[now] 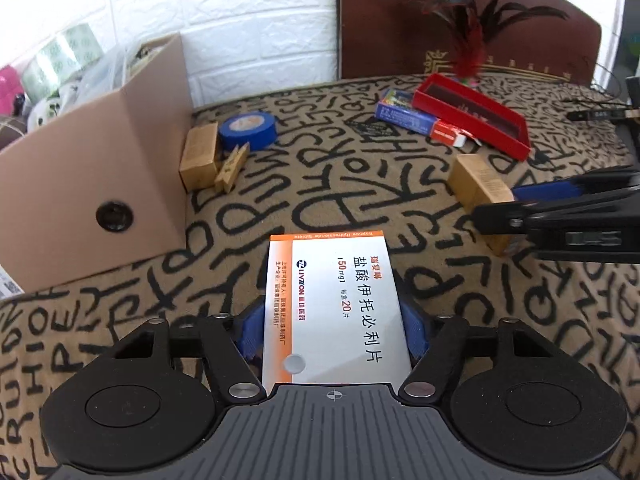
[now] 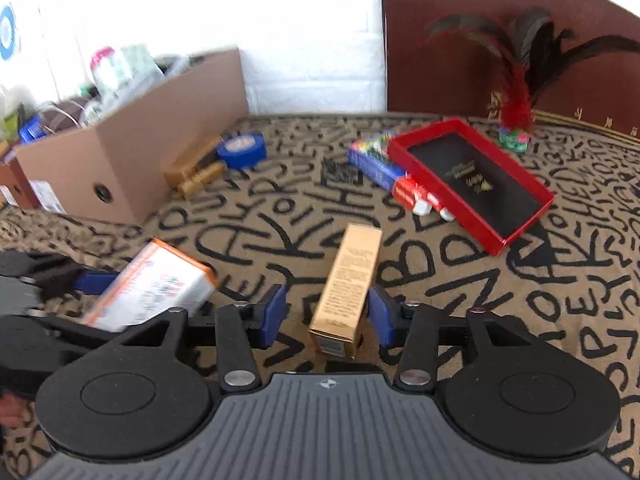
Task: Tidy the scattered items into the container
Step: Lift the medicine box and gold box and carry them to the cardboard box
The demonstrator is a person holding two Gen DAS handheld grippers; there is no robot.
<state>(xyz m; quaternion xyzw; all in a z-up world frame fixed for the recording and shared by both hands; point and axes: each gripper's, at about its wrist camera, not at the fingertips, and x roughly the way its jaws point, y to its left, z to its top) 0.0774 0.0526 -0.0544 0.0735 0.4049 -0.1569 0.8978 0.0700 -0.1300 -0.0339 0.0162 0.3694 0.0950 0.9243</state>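
Medicine box (image 1: pixel 334 308), white with orange edging and black Chinese print, is clamped between blue pads of left gripper (image 1: pixel 334 330) above patterned cloth (image 1: pixel 320 184). Right gripper (image 2: pixel 327 314) stands apart around gold carton (image 2: pixel 346 292), which lies on the cloth. Red tray (image 2: pixel 472 180) sits beyond.

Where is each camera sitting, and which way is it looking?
Left wrist view: sits on the left gripper, looking forward over the patterned cloth toward the cardboard box; the gripper is shut on the white medicine box.
Right wrist view: sits on the right gripper, looking toward the red tray; its open blue pads flank the gold box.
Shared: each view shows the other gripper, plus the blue tape roll and feather shuttlecock.
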